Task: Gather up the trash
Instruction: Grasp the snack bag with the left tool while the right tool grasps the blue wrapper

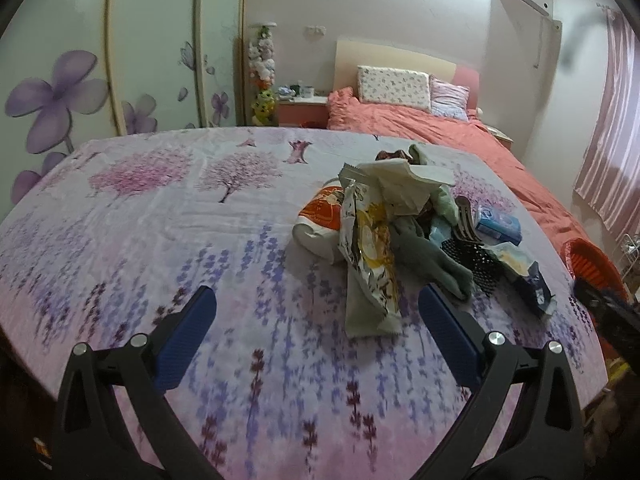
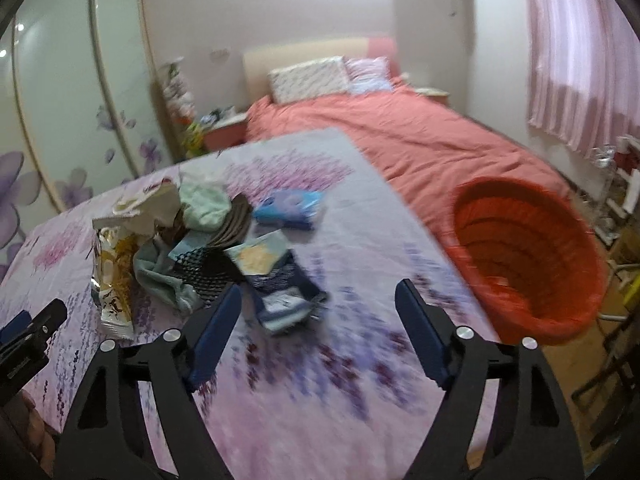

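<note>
Nothing looks collected yet, as far as these views show. The trash sits in one loose pile [image 1: 404,232] on the floral sheet [image 1: 168,216], toward its right side, and the red bin [image 2: 524,256] stands off the sheet's right edge, near the pile but apart from it. The part of the bin's inside that shows is bare, though its floor is blurred and partly hidden, so I cannot be sure. The left gripper [image 1: 316,316] hangs over the sheet with its fingers spread wide and nothing between them; a yellow snack bag [image 1: 372,264] lies just ahead of it, its lower end reaching between the fingertips' line of sight. The right gripper [image 2: 318,304] is also spread and holds nothing; a dark blue wrapper [image 2: 280,292] lies just in front of its left finger. Mixed in the pile are a red-and-white bag [image 1: 320,220], a pale torn pouch [image 1: 396,184], a blue pack [image 2: 288,206], a black mesh piece [image 1: 476,264] and green cloth [image 1: 436,264]; which of the cloth and mesh pieces count as trash is unclear. By my reading the task is at its start: every wrapper is left to pick up and drop in the bin, and the blue wrapper and snack bag seem the nearest first picks.
</note>
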Demonstrator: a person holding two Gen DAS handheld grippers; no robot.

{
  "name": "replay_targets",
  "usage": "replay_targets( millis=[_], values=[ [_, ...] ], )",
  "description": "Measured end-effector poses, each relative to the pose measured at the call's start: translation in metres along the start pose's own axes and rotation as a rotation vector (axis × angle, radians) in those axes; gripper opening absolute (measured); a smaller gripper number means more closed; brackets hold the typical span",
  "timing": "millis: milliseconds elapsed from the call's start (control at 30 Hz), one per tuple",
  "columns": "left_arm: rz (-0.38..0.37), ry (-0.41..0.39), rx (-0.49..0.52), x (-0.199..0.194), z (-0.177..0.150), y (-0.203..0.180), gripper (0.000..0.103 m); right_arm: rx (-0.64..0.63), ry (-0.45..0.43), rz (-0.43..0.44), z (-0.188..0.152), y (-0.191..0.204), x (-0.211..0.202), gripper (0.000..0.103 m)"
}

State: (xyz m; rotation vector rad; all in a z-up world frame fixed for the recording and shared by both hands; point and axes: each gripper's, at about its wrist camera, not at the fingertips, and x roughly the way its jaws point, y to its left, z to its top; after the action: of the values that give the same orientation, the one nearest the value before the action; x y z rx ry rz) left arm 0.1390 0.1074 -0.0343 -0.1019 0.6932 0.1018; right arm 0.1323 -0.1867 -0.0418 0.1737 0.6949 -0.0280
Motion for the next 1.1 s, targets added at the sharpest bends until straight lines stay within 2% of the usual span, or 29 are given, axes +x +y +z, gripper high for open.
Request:
replay_targets(
  millis=[233, 300, 367, 533, 733, 800, 867, 967, 1100],
  values=[
    [-0.072, 0.055, -0.019, 0.035, 0.01, 0.0, 0.097, -0.035, 0.094, -0.001, 0.007, 0.009, 0.036, 0.078],
    [-0.084, 0.066, -0.013, 0.043, 0.012, -0.002, 0.092, -0.047, 0.119, -0.014, 0.007, 0.011, 0.043, 0.078],
    [-0.093, 0.087, -0.006, 0.052, 0.012, -0.006, 0.086, -0.054, 0.14, -0.012, 0.007, 0.012, 0.045, 0.072],
    [-0.127, 0.14, -0.013, 0.07, 0.012, -0.01, 0.071, -0.055, 0.137, -0.004, 0.004, 0.01, 0.044, 0.065],
    [-0.157, 0.172, -0.007, 0.078, 0.007, -0.017, 0.059, -0.044, 0.15, 0.006, 0.005, 0.009, 0.054, 0.066],
    [-0.159, 0.178, -0.005, 0.081, 0.006, -0.019, 0.048, -0.041, 0.171, 0.005, 0.005, 0.008, 0.06, 0.066],
    [-0.173, 0.182, -0.003, 0.081, 0.005, -0.02, 0.039, -0.047, 0.167, 0.005, 0.004, 0.008, 0.059, 0.057],
    [-0.175, 0.167, 0.006, 0.078, 0.006, -0.02, 0.037, -0.028, 0.161, 0.027, 0.005, 0.004, 0.054, 0.05],
    [-0.178, 0.143, 0.012, 0.072, 0.009, -0.017, 0.036, -0.01, 0.151, 0.029, 0.006, -0.001, 0.048, 0.049]
  ],
)
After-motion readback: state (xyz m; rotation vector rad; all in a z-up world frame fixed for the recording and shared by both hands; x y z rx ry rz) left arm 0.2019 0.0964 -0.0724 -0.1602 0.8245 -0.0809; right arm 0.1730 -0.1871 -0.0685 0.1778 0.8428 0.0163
